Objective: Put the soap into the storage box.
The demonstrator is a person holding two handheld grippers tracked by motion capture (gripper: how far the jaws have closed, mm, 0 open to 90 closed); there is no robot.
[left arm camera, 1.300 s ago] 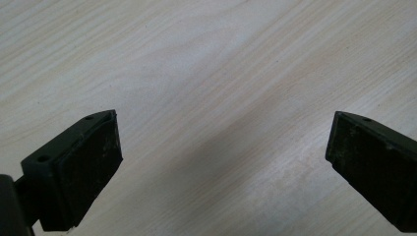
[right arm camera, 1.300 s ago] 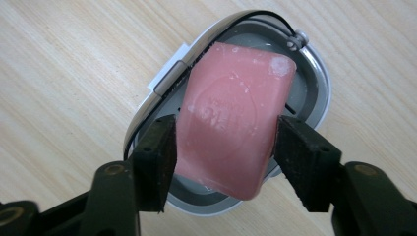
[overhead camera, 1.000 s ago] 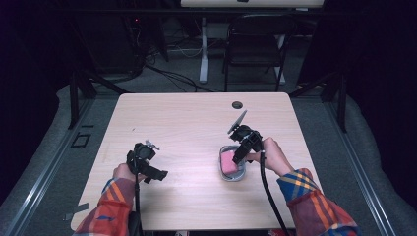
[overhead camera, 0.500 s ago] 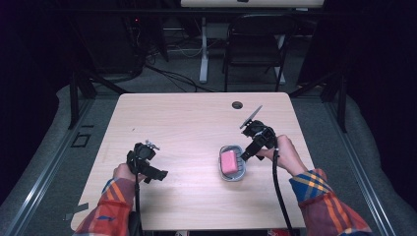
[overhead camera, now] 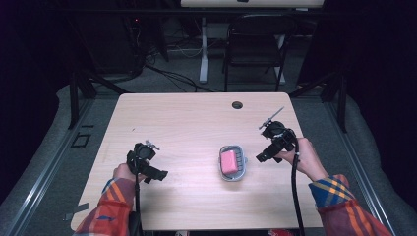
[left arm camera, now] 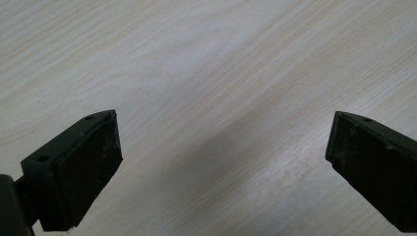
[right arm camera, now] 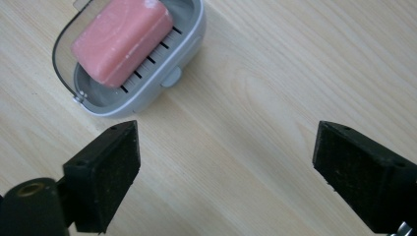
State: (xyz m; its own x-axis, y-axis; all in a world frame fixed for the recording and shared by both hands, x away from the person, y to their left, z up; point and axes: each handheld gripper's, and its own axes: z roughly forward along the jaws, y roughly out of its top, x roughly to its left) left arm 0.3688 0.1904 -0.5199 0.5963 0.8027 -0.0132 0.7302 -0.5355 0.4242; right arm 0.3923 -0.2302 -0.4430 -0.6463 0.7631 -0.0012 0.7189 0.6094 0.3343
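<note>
Standing wide with nothing between their jaws, which have just been opening, the right tongs [overhead camera: 259,158] hover just right of the grey soap dish [overhead camera: 233,162]. A pink soap bar [overhead camera: 228,162] lies in that dish on the surface [overhead camera: 196,118]; no writing is readable on either. Well left of the dish, the left tongs [overhead camera: 160,174] gape wide over bare wood.

We find the surface [right arm camera: 275,73] to be pale wood-grain laminate, smooth and matt. The soap dish [right arm camera: 184,46] looks like grey plastic with a slight sheen and a slotted floor; the pink soap bar [right arm camera: 123,39] is waxy and dull. We note matt black jaws, their pads finely speckled.
</note>
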